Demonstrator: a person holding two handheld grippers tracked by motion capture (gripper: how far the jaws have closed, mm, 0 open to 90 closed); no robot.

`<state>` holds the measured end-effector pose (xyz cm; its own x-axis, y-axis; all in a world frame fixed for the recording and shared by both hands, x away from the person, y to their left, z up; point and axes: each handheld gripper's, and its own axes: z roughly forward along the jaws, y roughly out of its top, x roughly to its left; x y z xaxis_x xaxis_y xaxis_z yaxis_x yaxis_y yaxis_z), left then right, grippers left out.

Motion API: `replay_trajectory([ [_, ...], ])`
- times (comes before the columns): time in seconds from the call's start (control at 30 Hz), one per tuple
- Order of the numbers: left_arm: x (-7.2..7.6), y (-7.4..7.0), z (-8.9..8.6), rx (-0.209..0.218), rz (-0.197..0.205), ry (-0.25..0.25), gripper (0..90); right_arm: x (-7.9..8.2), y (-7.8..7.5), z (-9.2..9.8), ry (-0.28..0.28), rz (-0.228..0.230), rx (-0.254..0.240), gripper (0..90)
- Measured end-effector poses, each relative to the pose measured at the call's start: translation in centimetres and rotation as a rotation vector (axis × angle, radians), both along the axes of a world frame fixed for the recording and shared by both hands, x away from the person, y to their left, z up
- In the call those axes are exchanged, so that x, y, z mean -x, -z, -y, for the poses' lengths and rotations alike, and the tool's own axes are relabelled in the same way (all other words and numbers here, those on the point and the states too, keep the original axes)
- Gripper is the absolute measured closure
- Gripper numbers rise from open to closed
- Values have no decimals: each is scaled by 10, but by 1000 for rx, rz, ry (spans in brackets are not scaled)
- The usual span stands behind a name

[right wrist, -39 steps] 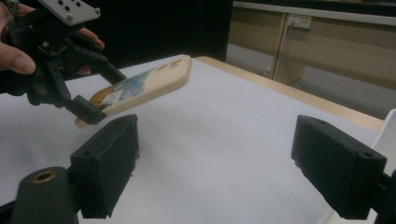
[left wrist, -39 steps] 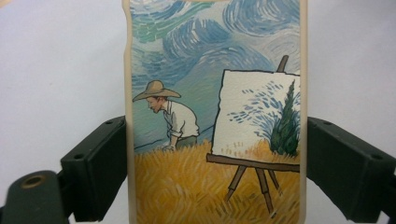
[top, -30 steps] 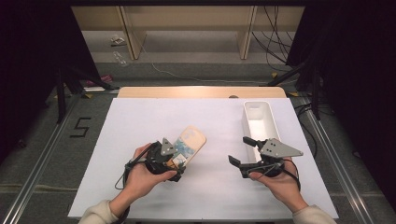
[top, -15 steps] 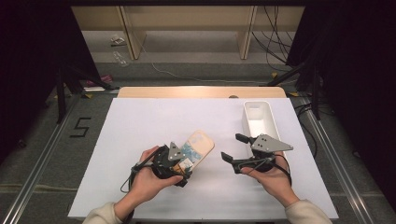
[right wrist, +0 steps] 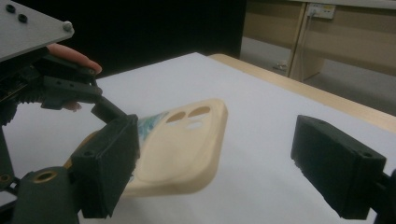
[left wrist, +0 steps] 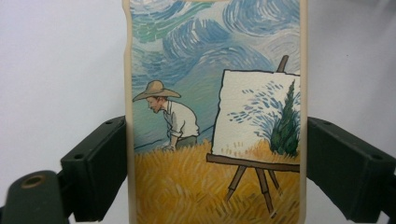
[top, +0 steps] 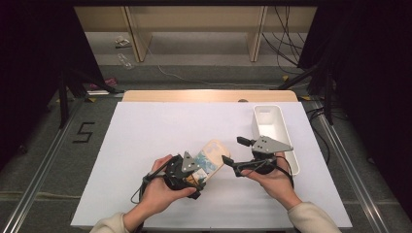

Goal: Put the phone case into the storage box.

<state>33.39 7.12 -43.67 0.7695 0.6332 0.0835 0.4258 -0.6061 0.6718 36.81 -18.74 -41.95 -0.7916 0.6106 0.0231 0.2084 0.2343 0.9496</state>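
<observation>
White bin (top: 272, 127), white tbl (top: 155, 131), floor "5" mark (top: 83, 132)

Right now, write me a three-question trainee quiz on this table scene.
1. True or false: the left gripper grips the phone case by its two long edges.
2. Where does the white bin stand relative to the right gripper?
   A. On its far right side
   B. Between the two grippers
   C. Off the table
3. How do the right gripper's jaws stand?

Key:
1. True.
2. A.
3. Open, nothing between them, pointed toward the phone case.
</observation>
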Motion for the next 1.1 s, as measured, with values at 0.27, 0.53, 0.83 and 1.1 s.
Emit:
replay_trajectory([
  [0.27, 5, 2, 7, -7, 1, 25, 114, -7, 5, -11, -4, -21, 12, 165],
  [0.53, 8, 3, 13, -5, 2, 41, 114, -13, 9, -18, -13, -41, 19, 164],
  [0.83, 9, 4, 15, -3, 4, 45, 114, -19, 14, -23, -11, -77, 22, 169],
  [1.1, 9, 5, 16, -9, 2, 48, 115, -21, 17, -25, -8, -97, 34, 177],
])
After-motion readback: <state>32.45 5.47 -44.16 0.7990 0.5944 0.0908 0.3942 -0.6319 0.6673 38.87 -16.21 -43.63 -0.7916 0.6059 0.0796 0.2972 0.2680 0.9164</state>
